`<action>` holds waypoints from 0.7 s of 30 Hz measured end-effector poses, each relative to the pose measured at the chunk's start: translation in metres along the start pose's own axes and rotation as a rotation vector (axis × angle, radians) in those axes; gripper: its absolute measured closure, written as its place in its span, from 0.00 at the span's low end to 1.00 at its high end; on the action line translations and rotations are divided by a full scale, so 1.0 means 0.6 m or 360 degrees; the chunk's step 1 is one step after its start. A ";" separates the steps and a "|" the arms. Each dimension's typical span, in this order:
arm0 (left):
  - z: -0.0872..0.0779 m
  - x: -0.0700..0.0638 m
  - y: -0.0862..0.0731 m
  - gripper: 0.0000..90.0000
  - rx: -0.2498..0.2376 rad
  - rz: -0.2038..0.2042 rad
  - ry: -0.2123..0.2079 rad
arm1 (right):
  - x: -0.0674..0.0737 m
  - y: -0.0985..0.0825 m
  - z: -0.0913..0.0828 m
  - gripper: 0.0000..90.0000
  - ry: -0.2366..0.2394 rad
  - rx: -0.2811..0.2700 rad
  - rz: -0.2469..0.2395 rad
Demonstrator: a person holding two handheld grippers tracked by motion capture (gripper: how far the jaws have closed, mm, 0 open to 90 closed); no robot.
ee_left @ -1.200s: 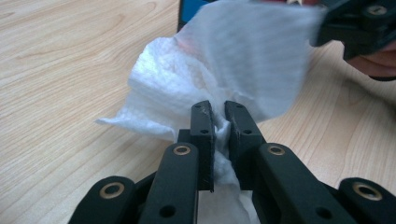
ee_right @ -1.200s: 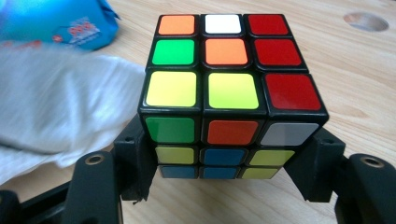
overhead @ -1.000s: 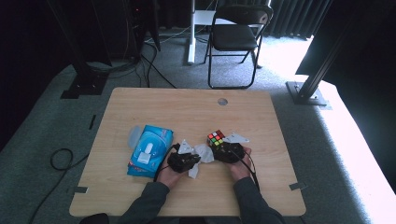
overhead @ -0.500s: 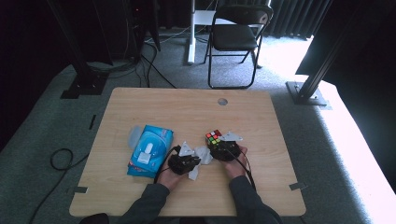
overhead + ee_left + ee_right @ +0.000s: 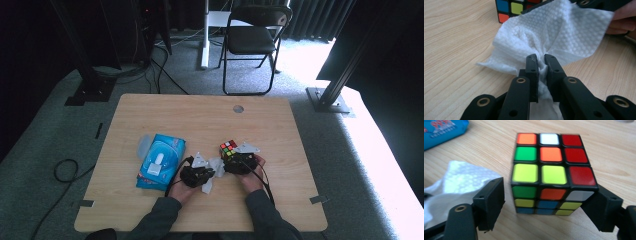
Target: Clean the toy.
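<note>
My left gripper (image 5: 541,61) is shut on a bunched white wipe (image 5: 564,32), which fans out ahead of its jaws toward the scrambled colour cube (image 5: 511,7). My right gripper (image 5: 550,192) is open, and its jaws have just been opening. The cube (image 5: 550,167) stands on the table between its two tips, with a small gap at the left jaw. A corner of the wipe (image 5: 461,182) lies beside that left jaw. From above, the left gripper (image 5: 200,175) and right gripper (image 5: 236,164) sit close together near the front edge, with the cube (image 5: 229,148) just beyond the right one.
A blue pack of wipes (image 5: 161,161) lies left of the hands on the wooden table (image 5: 200,120). A cable hole (image 5: 238,108) is in the far part of the top. A folding chair (image 5: 255,40) stands beyond the table.
The right gripper has edged slightly left, closer to the left gripper. The cube and the left gripper with the wipe have stayed in place.
</note>
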State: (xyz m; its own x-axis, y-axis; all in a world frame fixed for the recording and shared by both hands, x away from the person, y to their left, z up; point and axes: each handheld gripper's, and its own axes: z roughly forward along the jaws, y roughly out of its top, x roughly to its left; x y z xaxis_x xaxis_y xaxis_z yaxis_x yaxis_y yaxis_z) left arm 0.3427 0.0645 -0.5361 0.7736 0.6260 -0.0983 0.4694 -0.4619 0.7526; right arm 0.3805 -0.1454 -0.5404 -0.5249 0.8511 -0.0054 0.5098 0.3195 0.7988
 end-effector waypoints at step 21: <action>0.002 0.000 -0.001 0.92 0.0006 0.0000 -0.0003 | -0.006 0.037 -0.009 0.27 -0.0022 -0.0076 0.0005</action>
State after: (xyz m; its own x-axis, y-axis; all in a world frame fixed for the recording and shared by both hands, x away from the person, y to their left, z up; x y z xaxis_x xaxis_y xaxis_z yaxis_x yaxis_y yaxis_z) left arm 0.3431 0.0643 -0.5375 0.7744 0.6248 -0.0998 0.4712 -0.4642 0.7500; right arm 0.3902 -0.1434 -0.5195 -0.5138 0.8578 -0.0106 0.4782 0.2967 0.8266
